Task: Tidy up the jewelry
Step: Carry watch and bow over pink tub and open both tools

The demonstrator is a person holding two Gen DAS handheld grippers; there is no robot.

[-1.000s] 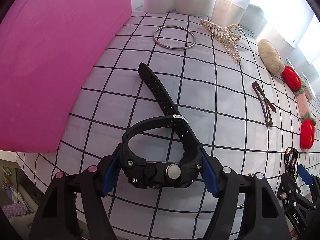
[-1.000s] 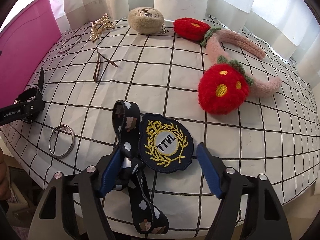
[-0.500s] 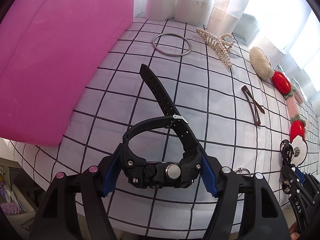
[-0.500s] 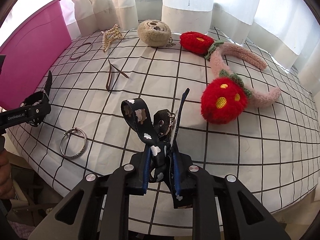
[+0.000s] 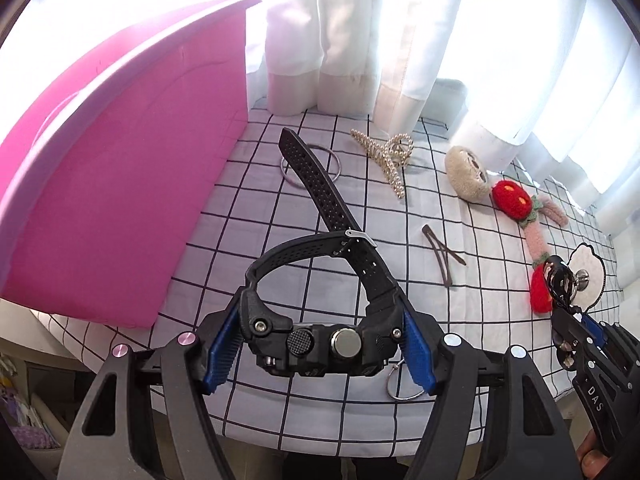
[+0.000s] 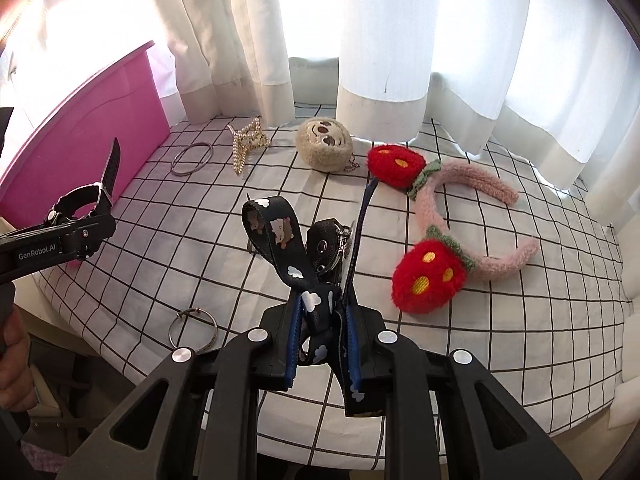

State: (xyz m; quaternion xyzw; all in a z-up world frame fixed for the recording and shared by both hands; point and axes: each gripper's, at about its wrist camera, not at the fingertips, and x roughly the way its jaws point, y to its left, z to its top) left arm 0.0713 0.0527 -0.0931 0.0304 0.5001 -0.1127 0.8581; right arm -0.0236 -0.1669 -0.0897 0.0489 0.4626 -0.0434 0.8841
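Observation:
My left gripper (image 5: 318, 350) is shut on a black watch (image 5: 320, 344), held above the checked cloth with its strap (image 5: 316, 184) pointing up and away. The watch also shows at the left of the right wrist view (image 6: 78, 206). My right gripper (image 6: 322, 334) is shut on a dark lanyard keychain (image 6: 280, 236) with cloud prints and a badge, lifted off the cloth. A pink box (image 5: 120, 184) stands at the left, beside the watch.
On the cloth lie a silver bangle (image 6: 192, 159), a pearl hair claw (image 6: 246, 142), a beige plush charm (image 6: 324, 144), a strawberry headband (image 6: 460, 216), a brown hair clip (image 5: 440, 256) and a key ring (image 6: 193, 331). White curtains hang behind.
My right gripper closed on the lanyard keychain and lifted it off the cloth. My left gripper raised the watch higher, with the pink box's top edge now in view.

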